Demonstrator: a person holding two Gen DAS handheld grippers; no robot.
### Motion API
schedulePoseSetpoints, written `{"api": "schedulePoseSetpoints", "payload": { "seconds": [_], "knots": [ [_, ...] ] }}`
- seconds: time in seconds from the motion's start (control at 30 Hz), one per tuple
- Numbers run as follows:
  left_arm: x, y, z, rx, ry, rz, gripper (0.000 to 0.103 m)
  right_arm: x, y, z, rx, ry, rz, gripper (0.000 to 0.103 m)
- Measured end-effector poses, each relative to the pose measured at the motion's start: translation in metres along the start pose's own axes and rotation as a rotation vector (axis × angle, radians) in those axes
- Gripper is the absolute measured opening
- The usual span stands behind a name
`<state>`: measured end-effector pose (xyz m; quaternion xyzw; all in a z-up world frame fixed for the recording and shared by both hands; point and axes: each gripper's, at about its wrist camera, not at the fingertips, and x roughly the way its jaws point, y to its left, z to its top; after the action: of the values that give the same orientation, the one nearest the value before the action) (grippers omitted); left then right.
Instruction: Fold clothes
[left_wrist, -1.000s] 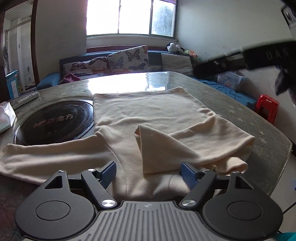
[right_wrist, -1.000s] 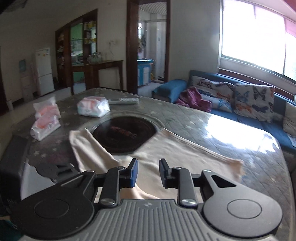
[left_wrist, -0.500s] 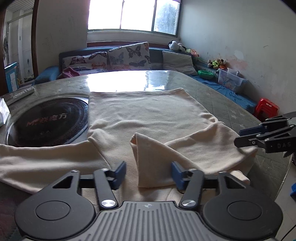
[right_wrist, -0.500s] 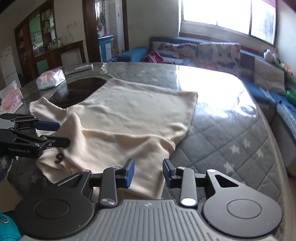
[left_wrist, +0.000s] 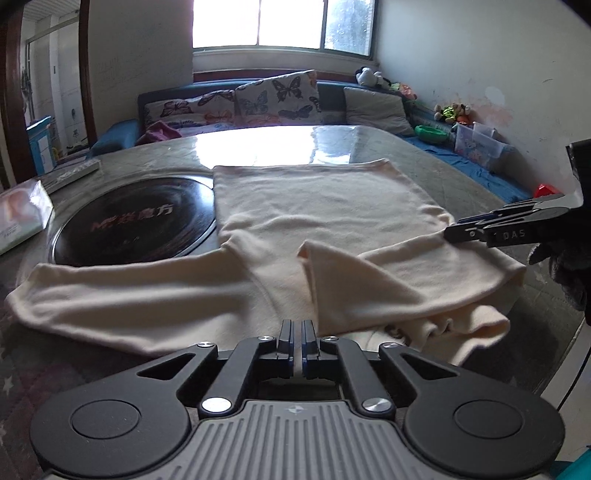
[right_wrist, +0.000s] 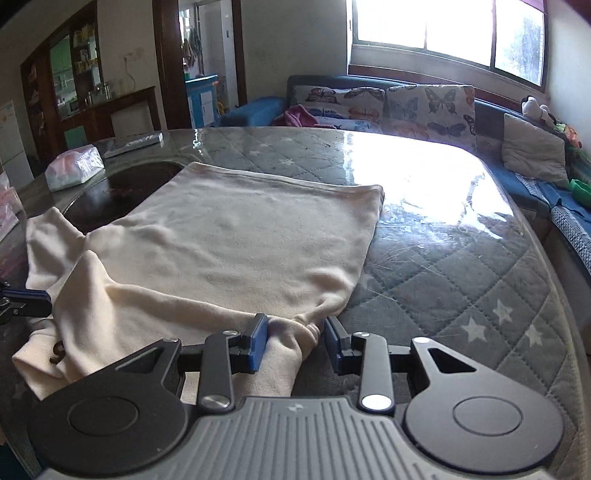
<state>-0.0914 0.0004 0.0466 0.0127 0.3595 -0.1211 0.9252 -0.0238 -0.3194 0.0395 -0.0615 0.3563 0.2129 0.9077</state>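
Note:
A cream long-sleeved top (left_wrist: 317, 206) lies spread on the quilted table (right_wrist: 454, 258); it also shows in the right wrist view (right_wrist: 229, 236). One sleeve stretches left (left_wrist: 122, 295); the other is folded over the body (left_wrist: 388, 280). My left gripper (left_wrist: 297, 339) is shut at the garment's near edge; whether cloth is pinched between the pads is unclear. My right gripper (right_wrist: 295, 338) is open, its pads either side of a bunched fold of the garment at its right edge. It also shows in the left wrist view (left_wrist: 476, 230).
A black round hotplate (left_wrist: 136, 221) is set into the table, partly under the garment. Tissue packs (right_wrist: 75, 168) and a remote (right_wrist: 135, 142) lie at the far left. A sofa with butterfly cushions (left_wrist: 273, 96) stands behind the table. The table edge curves off at the right.
My left gripper has closed from wide open to shut at the garment's near edge. My right gripper swung to the garment's right side, came down to it, and opened wider around a fold.

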Motion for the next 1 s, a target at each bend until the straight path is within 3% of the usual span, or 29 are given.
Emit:
{"api": "schedulePoseSetpoints", "payload": {
  "seconds": [0.07, 0.2, 0.23, 0.4, 0.43, 0.47, 0.53, 0.6, 0.77, 0.9, 1.0],
  "knots": [
    [-0.001, 0.004, 0.002, -0.012, 0.001, -0.010, 0.008, -0.003, 0.000, 0.000, -0.009, -0.009, -0.009, 0.033],
    [0.005, 0.003, 0.013, -0.032, -0.017, -0.035, 0.044, -0.006, 0.005, 0.005, -0.045, -0.018, 0.003, 0.033],
    [0.010, 0.002, 0.015, -0.040, -0.012, -0.040, 0.048, -0.006, 0.007, 0.006, -0.056, -0.017, 0.006, 0.033],
    [0.023, -0.007, 0.019, -0.019, -0.015, -0.065, 0.044, -0.003, 0.016, 0.010, -0.110, -0.013, 0.026, 0.033],
    [0.024, -0.009, 0.019, -0.008, -0.015, -0.070, 0.025, -0.002, 0.017, 0.010, -0.120, -0.011, 0.029, 0.033],
    [0.023, -0.011, 0.019, 0.000, -0.014, -0.078, 0.012, -0.001, 0.018, 0.009, -0.130, -0.008, 0.031, 0.034],
    [0.020, -0.013, 0.018, 0.014, -0.026, -0.084, 0.004, 0.002, 0.019, 0.009, -0.150, -0.002, 0.035, 0.034],
    [0.010, -0.013, 0.019, 0.035, -0.055, -0.073, 0.003, 0.003, 0.020, 0.009, -0.164, 0.002, 0.038, 0.031],
    [0.001, -0.006, 0.012, 0.036, -0.025, -0.037, 0.003, 0.001, 0.017, 0.008, -0.161, -0.001, 0.016, 0.018],
    [0.004, 0.002, 0.005, 0.020, 0.030, -0.014, 0.006, -0.001, 0.018, 0.006, -0.163, -0.013, 0.001, 0.016],
    [0.002, 0.003, 0.012, 0.009, -0.001, -0.020, 0.012, -0.002, 0.018, 0.006, -0.158, -0.017, 0.000, 0.017]
  ]
}}
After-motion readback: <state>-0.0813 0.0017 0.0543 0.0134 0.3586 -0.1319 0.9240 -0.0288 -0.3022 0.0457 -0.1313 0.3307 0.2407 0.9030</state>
